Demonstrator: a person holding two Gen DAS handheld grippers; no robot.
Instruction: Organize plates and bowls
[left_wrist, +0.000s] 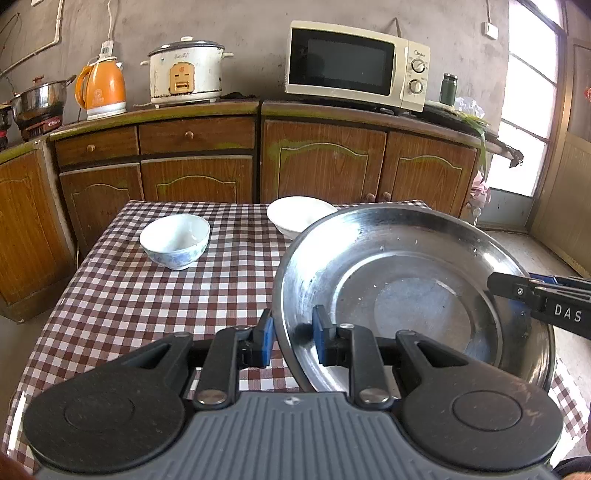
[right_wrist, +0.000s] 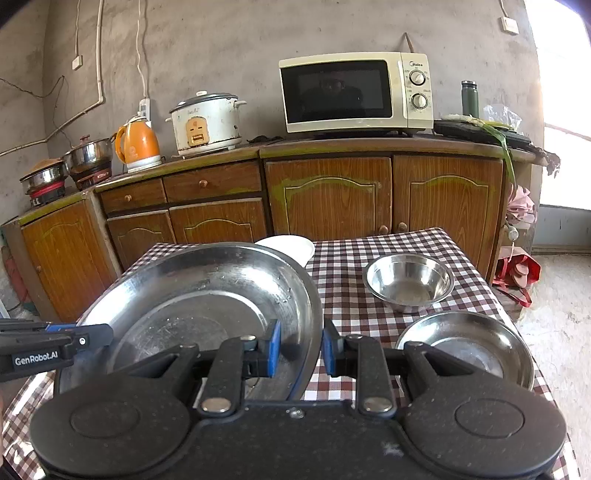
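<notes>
Large steel plate (left_wrist: 406, 280) tilted above checked table; white bowls, steel bowl, small steel plate on table

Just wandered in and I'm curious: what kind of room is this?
Most likely a home kitchen: a microwave, a rice cooker and an orange kettle stand on wooden cabinets behind a checked-cloth table.

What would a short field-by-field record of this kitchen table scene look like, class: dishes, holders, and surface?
Surface: table with checked cloth
Held item: large steel plate, tilted, lifted off the cloth
Left claw: shut on the plate's near-left rim
Right claw: shut on the plate's opposite rim
On table, left: white bowl with blue pattern
On table, far: white dish, partly hidden behind the plate
On table, right: small steel bowl; small steel plate nearer
</notes>
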